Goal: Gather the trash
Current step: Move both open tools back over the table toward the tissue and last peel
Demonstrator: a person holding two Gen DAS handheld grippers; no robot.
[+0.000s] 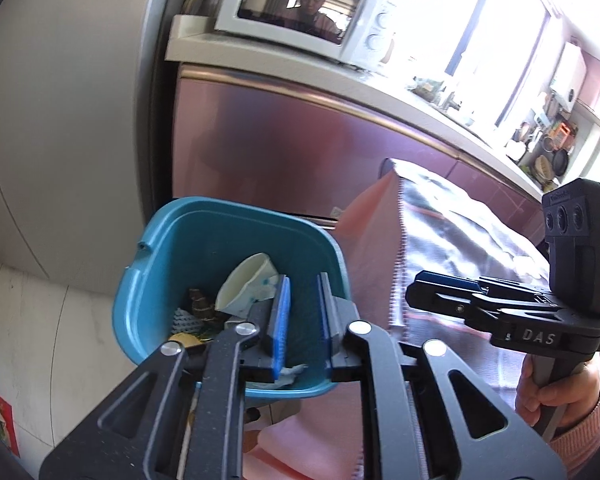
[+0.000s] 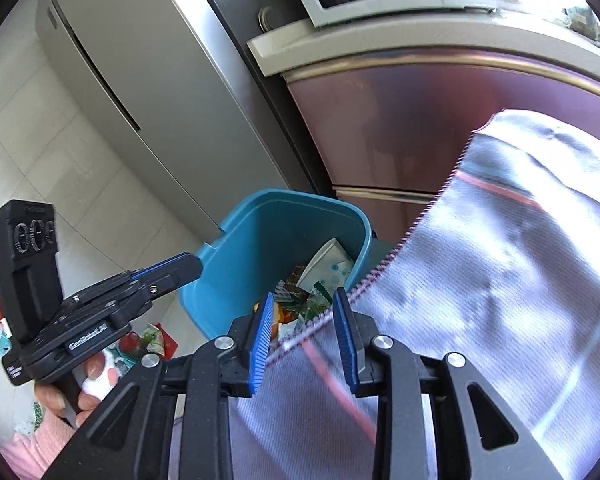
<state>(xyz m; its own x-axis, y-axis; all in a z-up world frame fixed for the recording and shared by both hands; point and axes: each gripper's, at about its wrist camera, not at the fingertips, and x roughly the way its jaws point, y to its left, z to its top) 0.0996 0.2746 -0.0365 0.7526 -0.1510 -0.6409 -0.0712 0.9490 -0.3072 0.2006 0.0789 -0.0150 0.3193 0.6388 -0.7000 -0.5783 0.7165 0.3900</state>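
The trash sits in the teal bin (image 1: 168,264), which stands on the pale floor (image 1: 40,320) at the foot of a table draped in a grey cloth with red stripes (image 2: 520,280). Inside, a crushed white paper cup (image 1: 248,284) leans toward the bin's 1 o'clock wall; at its 8 o'clock lie a brown scrap (image 1: 199,304) and a white gridded piece (image 1: 186,318), and a crumpled white tissue (image 1: 292,372) lies by the near wall. From the right wrist the same cup (image 2: 328,264) shows printed teal dots, with green and orange wrappers (image 2: 300,308) piled at its 7 o'clock.

The left tongs (image 1: 302,312) hang over the bin's near half, the cup at their 10 o'clock. Their blue pads stand a narrow gap apart with nothing between them: released and empty. The right tongs (image 2: 304,332) hover over the cloth's edge where it meets the bin's near rim, the wrappers just past the tips at 12 o'clock. Their pads stand wider apart, also released, gripping nothing; only the cloth's stitched hem is seen through the gap.

More litter (image 2: 152,340) lies on the floor at the bin's 7 o'clock. Behind the bin rise maroon cabinet doors (image 1: 280,140), a bench (image 1: 260,56) carrying a white microwave (image 1: 364,32), and a grey fridge (image 2: 140,60) at 10 o'clock.
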